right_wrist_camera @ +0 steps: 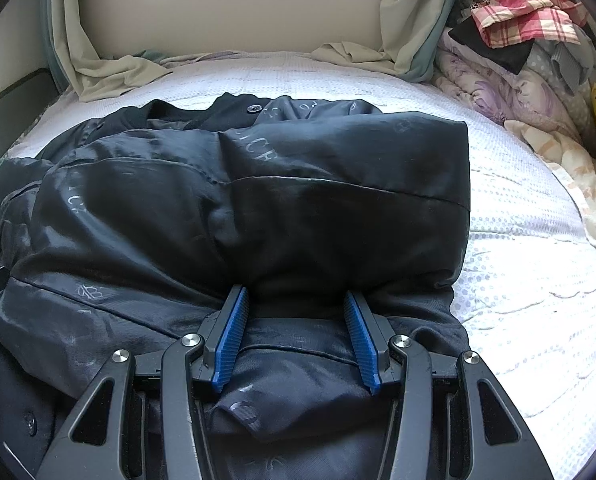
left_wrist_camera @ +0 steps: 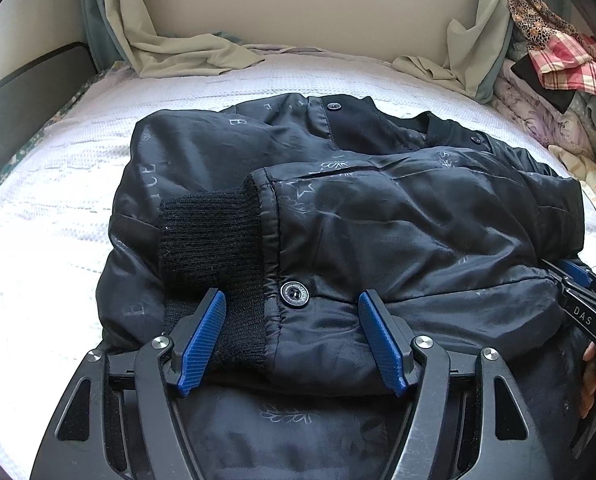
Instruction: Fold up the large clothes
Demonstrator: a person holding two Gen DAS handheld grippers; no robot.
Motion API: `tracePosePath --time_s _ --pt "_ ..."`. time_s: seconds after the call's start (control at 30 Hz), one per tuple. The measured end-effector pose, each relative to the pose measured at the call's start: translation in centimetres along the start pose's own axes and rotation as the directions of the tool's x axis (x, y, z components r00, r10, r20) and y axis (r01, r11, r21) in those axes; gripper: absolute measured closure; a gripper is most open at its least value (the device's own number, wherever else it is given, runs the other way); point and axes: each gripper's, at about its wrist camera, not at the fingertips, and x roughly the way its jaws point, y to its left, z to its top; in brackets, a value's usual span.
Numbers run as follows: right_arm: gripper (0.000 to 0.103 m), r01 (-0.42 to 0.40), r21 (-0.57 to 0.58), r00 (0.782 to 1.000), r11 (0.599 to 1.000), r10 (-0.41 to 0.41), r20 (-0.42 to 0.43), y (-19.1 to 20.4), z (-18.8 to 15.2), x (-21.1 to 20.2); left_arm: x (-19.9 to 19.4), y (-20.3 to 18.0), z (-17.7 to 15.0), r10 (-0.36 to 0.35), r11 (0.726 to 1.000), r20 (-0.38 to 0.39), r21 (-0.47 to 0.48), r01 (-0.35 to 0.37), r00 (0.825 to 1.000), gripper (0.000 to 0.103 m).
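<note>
left claw: the left claw (left_wrist_camera: 292, 344) straddles the near hem of the glossy black padded jacket with faint grey print (left_wrist_camera: 377, 216); its blue pads (left_wrist_camera: 202, 336) stand apart around the black ribbed knit cuff (left_wrist_camera: 210, 236) and a round metal snap (left_wrist_camera: 295, 293); whether they pinch I cannot tell.
right claw: the right claw (right_wrist_camera: 296, 344) sits further along the same hem, a thick fold of jacket bunched between its pads, seemingly grasped.
step: judged mid-fold, sleeves laid across the body, bottom edge about to go over.
next move: lift both claws evenly, carry the hem away toward the collar.
around: white textured bed cover (right_wrist_camera: 517, 280) beyond; beige draped cloth (left_wrist_camera: 170, 52) far ahead; pile of patterned clothes (right_wrist_camera: 517, 32) off to the right.
in the way: nothing on the jacket's path; slippery fabric may slide.
</note>
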Motion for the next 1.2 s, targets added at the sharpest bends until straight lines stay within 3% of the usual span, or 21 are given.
tracePosePath --time_s 0.23,0.47,0.57,0.67,0.8,0.93,1.2 --pt "0.055 -0.002 0.007 1.000 1.000 0.002 0.005 -0.1 0.1 -0.1 -1.2 0.3 0.8 -0.031 0.999 -0.012 -0.023 0.031 0.999 0.026" --pt "0.049 0.003 0.014 1.000 1.000 -0.003 -0.010 -0.1 1.0 -1.3 -5.1 1.4 2.0 -0.090 0.992 0.000 -0.084 0.090 0.996 0.023" --pt "0.039 -0.048 0.080 0.998 0.996 0.051 -0.030 -1.1 2.1 -3.5 -7.1 2.9 2.3 -0.093 0.990 0.023 -0.102 0.095 0.995 0.020" --pt "0.039 -0.094 0.152 0.995 0.984 0.096 -0.006 -2.7 3.4 -7.0 -8.7 4.8 2.3 -0.101 0.987 0.032 -0.122 0.104 0.994 0.020" --pt "0.039 -0.121 0.139 0.993 0.983 0.121 0.012 -3.9 4.0 -11.0 -10.2 7.2 1.7 -0.103 0.985 0.013 -0.137 0.104 0.995 0.020" --pt "0.038 -0.143 0.135 0.989 0.980 0.146 -0.016 -5.3 3.3 -13.5 -11.2 8.4 0.3 -0.111 0.984 -0.031 -0.143 0.105 0.993 0.020" --pt "0.036 -0.169 0.145 0.979 0.975 0.183 -0.089 -7.6 -0.5 -18.8 -15.3 8.9 -3.3 -0.204 0.970 -0.093 -0.153 0.189 0.975 0.020"
